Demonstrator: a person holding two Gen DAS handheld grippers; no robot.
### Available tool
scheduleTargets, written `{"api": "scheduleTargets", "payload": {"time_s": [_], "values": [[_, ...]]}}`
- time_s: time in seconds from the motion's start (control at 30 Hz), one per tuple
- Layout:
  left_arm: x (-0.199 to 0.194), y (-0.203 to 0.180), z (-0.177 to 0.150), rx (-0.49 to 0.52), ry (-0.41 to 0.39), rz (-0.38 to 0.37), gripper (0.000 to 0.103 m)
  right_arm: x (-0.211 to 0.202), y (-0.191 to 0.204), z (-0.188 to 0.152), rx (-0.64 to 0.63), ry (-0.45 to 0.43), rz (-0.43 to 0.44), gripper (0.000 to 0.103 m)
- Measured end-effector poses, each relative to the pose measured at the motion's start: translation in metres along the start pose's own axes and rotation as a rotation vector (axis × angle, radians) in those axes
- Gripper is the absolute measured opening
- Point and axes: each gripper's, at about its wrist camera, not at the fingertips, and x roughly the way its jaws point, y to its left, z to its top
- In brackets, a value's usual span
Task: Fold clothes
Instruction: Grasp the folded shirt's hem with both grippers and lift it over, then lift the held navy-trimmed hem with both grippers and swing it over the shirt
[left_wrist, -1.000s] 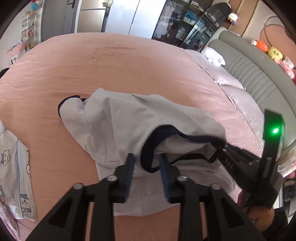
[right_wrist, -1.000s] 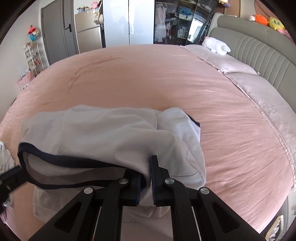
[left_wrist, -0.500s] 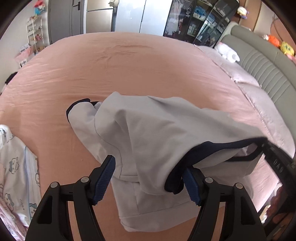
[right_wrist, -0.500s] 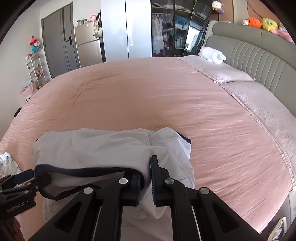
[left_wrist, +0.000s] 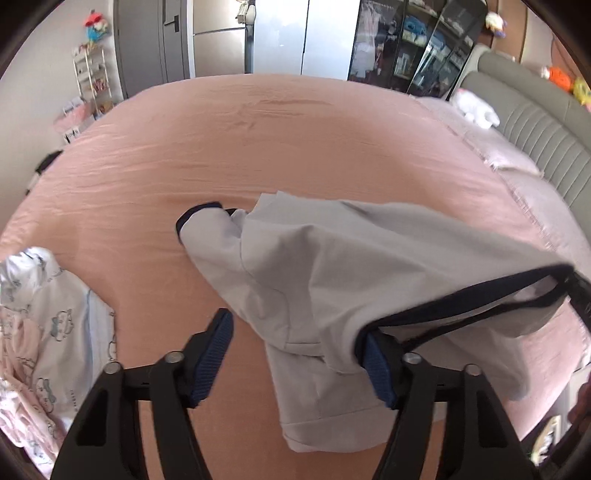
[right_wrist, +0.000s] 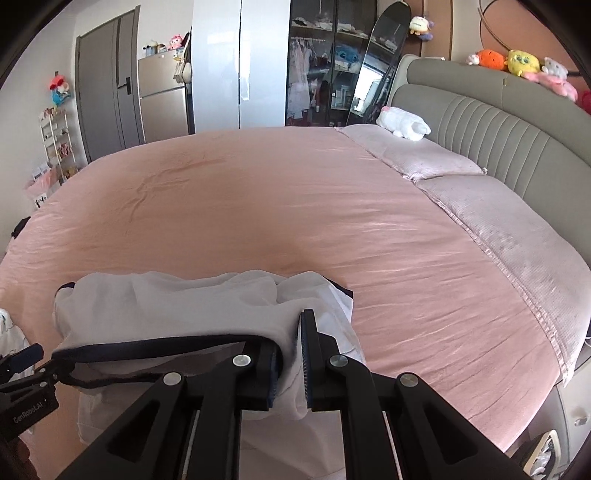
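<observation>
- home bedroom
- big bed (right_wrist: 258, 206), pink sheet, grey padded headboard (right_wrist: 491, 136)
- plush toys (right_wrist: 517, 62) on top
- glass-door wardrobe (right_wrist: 325, 66), grey door (right_wrist: 107, 85)

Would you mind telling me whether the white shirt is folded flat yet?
Not yet. The shirt is bunched, its navy hem lifted off the bed, pinched in the right hand-held gripper.
</observation>
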Motion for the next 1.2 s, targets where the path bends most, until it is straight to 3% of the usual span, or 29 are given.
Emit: {"api": "scheduleTargets", "payload": {"time_s": [0.17, 0.3, 0.6, 0.87, 1.2], "values": [[-0.006, 0.003, 0.003, -0.009, -0.012, -0.023, 0.034, -0.014, 0.012, 0.004, -0.043, -0.037, 0.011, 0.006], [-0.026, 0.0, 0.009, -0.006, -0.073, -0.069, 0.023, -0.02, 0.012, 0.009, -0.047, -0.036, -0.009, 0.006], [-0.074, -0.001, 0.042, 0.028, -0.183, -0.088, 0.023, -0.053, 0.0, 0.028, -0.035, -0.062, -0.002, 0.006], [-0.152, -0.018, 0.079, 0.091, -0.347, -0.088, 0.023, -0.13, 0.0, 0.072, -0.065, -0.213, -0.01, 0.006], [-0.24, -0.031, 0.084, 0.163, -0.5, -0.057, 0.023, -0.221, -0.005, 0.098, -0.09, -0.345, -0.021, 0.006]]}}
